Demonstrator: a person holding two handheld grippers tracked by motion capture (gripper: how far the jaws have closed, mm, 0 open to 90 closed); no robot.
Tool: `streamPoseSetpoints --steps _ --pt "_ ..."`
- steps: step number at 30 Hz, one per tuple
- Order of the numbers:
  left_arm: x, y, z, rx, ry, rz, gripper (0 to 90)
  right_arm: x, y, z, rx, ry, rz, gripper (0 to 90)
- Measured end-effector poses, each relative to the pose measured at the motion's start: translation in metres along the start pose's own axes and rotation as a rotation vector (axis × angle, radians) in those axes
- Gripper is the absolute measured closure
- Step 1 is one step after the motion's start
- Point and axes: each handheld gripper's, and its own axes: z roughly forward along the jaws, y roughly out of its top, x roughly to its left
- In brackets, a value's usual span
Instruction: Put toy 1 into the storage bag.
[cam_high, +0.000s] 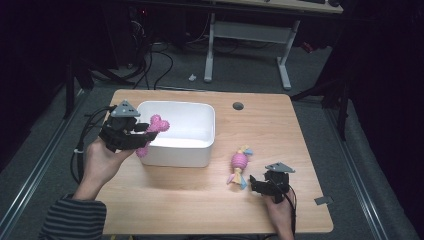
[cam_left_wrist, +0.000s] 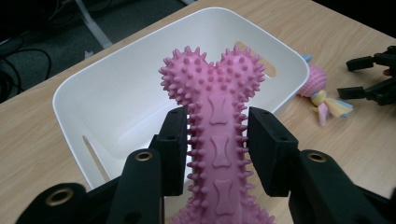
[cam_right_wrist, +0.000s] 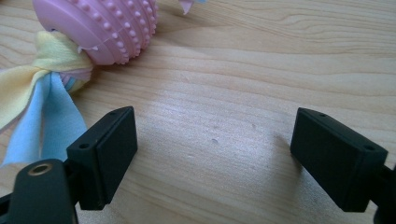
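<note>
- Pink spiked bone toy (cam_left_wrist: 219, 140): held clear of the table, shaft upright between the jaws, knobbed head hanging over the near-left rim of the tub, at about 9 o'clock of the tub in the high view.
- Left gripper (cam_high: 141, 134): clamped on the bone's shaft, pads pressing both spiked flanks; grip sits mid-shaft, with the lower knob below the jaws.
- White tub (cam_high: 205, 117): rectangular, slotted handles in its short walls; its visible floor is bare.
- Step in hand, as judged: carry the bone over the rim and release it inside. Best done by bringing the head well past the wall toward the tub's middle, lowering until the lower knob clears the rim, then parting the jaws; the soft spikes may cling to the pads.
- Pink ball with cloth tails (cam_high: 239, 165): lying on the table at 4 o'clock of the tub.
- Right gripper (cam_high: 259, 185): jaws apart, nothing between them, resting low on the table (cam_high: 200, 200) just beside the ball's tails.
</note>
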Motion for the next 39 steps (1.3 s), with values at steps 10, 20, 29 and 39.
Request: streamPoseSetpoints --steps 10,20,29,39 --pt "0.019 0.006 0.02 0.034 0.047 -0.009 59.1 0.0 0.0 0.0 0.0 0.003 -0.003 14.8" --pt "0.031 0.008 0.043 0.043 0.073 -0.025 59.0 0.0 0.0 0.0 -0.001 0.004 -0.008 14.8" --pt "0.039 0.009 0.06 0.058 0.073 -0.053 58.9 0.0 0.0 0.0 -0.001 0.006 -0.01 14.8" --pt "0.041 0.008 0.071 0.084 0.08 -0.055 58.6 0.001 0.0 0.0 -0.001 0.009 -0.011 14.8"
